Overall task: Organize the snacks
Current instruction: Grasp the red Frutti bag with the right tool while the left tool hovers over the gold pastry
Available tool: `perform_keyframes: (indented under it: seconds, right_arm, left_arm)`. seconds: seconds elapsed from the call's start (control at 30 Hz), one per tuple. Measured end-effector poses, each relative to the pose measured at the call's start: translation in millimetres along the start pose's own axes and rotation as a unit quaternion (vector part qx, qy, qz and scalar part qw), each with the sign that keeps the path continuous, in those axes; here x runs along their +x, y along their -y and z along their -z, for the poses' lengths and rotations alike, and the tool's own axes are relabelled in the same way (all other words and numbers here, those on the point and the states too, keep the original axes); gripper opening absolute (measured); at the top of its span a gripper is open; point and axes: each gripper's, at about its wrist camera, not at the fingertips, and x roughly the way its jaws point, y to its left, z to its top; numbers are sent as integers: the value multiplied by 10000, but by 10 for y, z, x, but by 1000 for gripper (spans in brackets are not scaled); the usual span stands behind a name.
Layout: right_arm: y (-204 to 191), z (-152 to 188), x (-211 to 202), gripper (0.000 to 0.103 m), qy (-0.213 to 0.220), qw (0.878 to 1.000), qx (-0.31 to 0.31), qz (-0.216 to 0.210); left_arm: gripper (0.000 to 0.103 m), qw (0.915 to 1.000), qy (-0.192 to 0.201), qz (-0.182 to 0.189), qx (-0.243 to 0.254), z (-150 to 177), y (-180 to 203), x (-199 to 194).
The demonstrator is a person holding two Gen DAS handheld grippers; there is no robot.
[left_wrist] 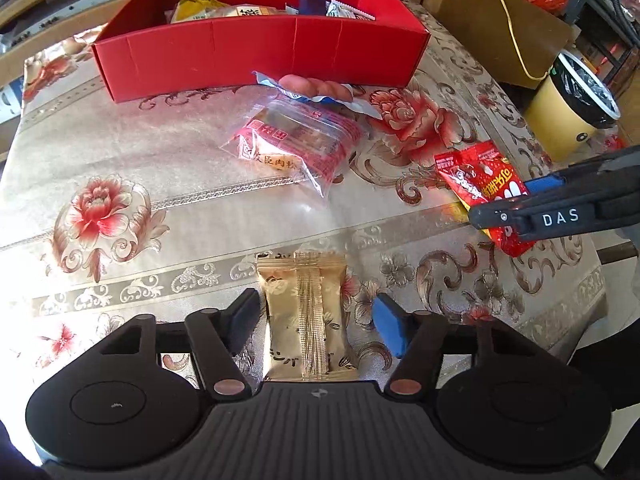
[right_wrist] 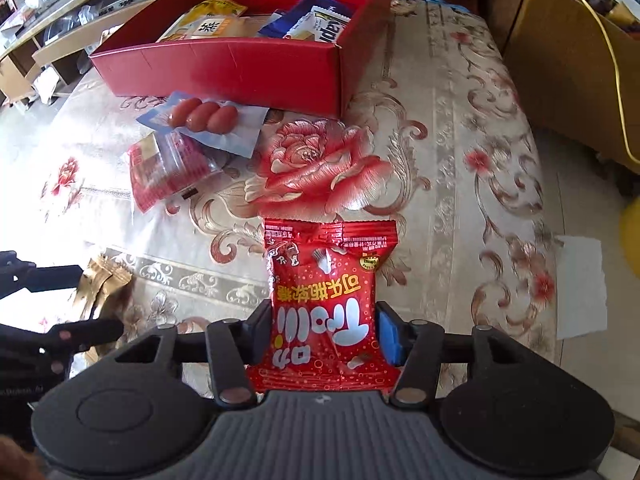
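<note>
A gold snack packet (left_wrist: pixel 306 320) lies on the flowered tablecloth between the fingers of my left gripper (left_wrist: pixel 316 308). The black finger touches its left edge, but the blue pad stands clear of its right edge, so the gripper is open. My right gripper (right_wrist: pixel 322 320) is shut on a red gummy packet (right_wrist: pixel 324 288), which is pinched narrow between the pads. The left wrist view shows that packet (left_wrist: pixel 484 184) in the right gripper (left_wrist: pixel 516 200) at the table's right. A red box (left_wrist: pixel 260 56) at the back holds several snacks.
A sausage packet (left_wrist: pixel 316 86) and a clear red-printed packet (left_wrist: pixel 296 144) lie in front of the box. Off the table's right edge are a yellow bin with a black liner (left_wrist: pixel 568 120), a cardboard box (right_wrist: pixel 568 60) and a white sheet (right_wrist: pixel 580 288).
</note>
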Motion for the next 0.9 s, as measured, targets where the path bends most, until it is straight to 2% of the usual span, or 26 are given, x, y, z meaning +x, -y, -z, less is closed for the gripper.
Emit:
perform_keyframes:
  seconds: [0.1, 0.2, 0.37, 0.5, 0.53, 0.6, 0.67, 0.7, 0.83, 0.9]
  right_arm:
    - [-38, 23, -22, 48, -3, 10000, -72, -39]
    - [-117, 9, 19, 49, 13, 9996, -258, 75]
    - [-166, -23, 58, 50, 42, 9992, -359, 175]
    - [-157, -12, 62, 54, 63, 9993, -345, 158]
    - [-157, -11, 67, 59, 65, 9994, -322, 116]
    - [-176, -8, 98, 75, 35, 9994, -348, -58]
    - [-234, 6, 150, 98, -29, 9988, -474, -153]
    - [-260, 11, 181, 100, -76, 9984, -532, -160]
    - [-261, 13, 183, 99, -65, 9989, -436, -133]
    - [-249, 21, 145, 88, 12, 9991, -415, 11]
  left_arm:
    - [59, 9999, -15, 128, -39, 6, -22, -19]
    - [58, 9999, -3, 141, -29, 15, -24, -21]
    - [69, 9999, -12, 128, 84, 9, 37, -3]
    - [72, 9997, -31, 102, 208, 23, 79, 11]
    - [73, 9997, -37, 97, 211, 20, 80, 15]
    - [74, 9996, -53, 66, 255, 16, 96, 25]
    - [75, 9995, -56, 8, 312, 17, 128, 35]
    - [75, 9994, -49, -32, 338, 21, 140, 38]
    - [70, 9994, -40, -83, 333, 28, 131, 41]
    - [65, 9993, -19, -166, 337, 31, 132, 30]
